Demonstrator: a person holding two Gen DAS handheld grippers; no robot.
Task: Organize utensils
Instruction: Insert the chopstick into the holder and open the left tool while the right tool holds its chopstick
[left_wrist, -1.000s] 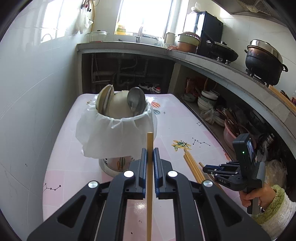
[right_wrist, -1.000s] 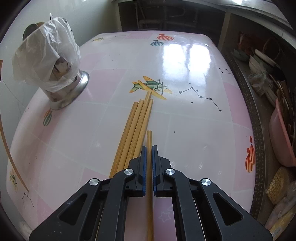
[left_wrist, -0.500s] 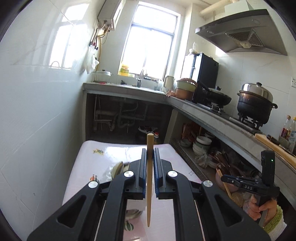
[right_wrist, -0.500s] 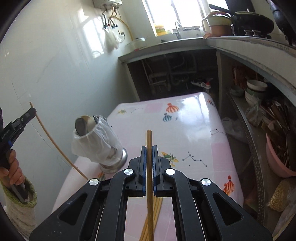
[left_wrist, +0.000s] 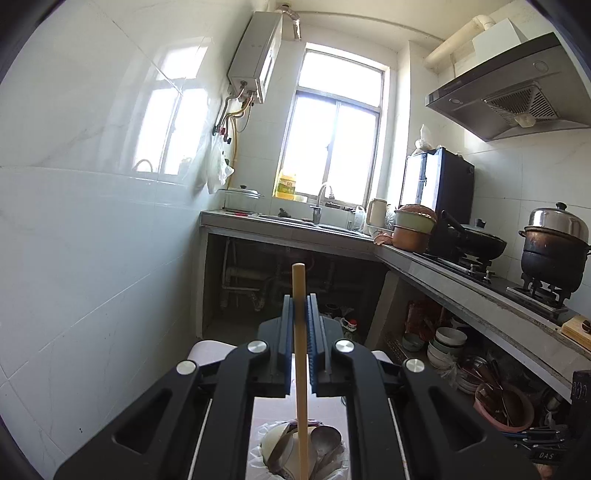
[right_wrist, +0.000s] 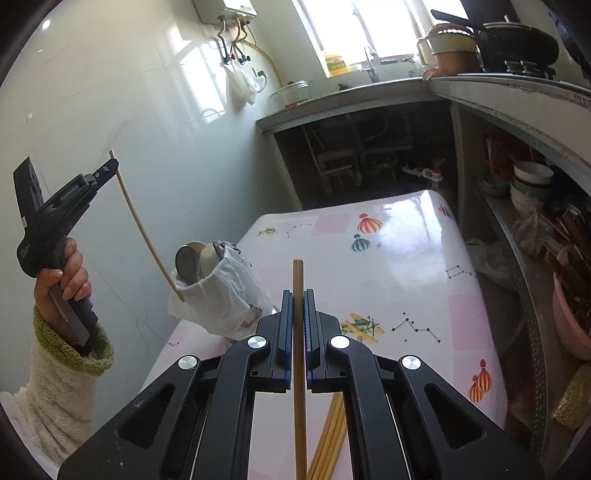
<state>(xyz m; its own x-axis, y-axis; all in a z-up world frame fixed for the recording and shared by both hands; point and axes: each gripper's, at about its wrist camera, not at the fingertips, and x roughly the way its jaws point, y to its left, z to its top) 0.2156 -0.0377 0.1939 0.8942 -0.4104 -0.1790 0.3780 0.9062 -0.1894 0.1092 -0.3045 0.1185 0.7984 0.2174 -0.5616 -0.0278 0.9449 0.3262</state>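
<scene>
My left gripper (left_wrist: 300, 301) is shut on a wooden chopstick (left_wrist: 300, 354) that hangs point-down over the utensil holder (left_wrist: 299, 452), a cup lined with a white plastic bag and holding spoons. In the right wrist view the left gripper (right_wrist: 110, 164) is raised by the wall, its chopstick (right_wrist: 146, 236) slanting down with its tip at the rim of the holder (right_wrist: 218, 295). My right gripper (right_wrist: 298, 295) is shut on another chopstick (right_wrist: 299, 369), held above the pink table (right_wrist: 406, 266). Several loose chopsticks (right_wrist: 330, 439) lie on the table under it.
A white tiled wall (right_wrist: 110, 92) runs along the table's left side. A concrete counter (left_wrist: 461, 288) with pots and a stove runs on the right, with bowls and a pink basin (right_wrist: 572, 325) on the shelf below. A sink and window are at the far end.
Both grippers have lifted and tilted up with their chopsticks. The left one has risen over the holder, its chopstick tip now at the holder's rim. The right one has come up off the loose pile.
</scene>
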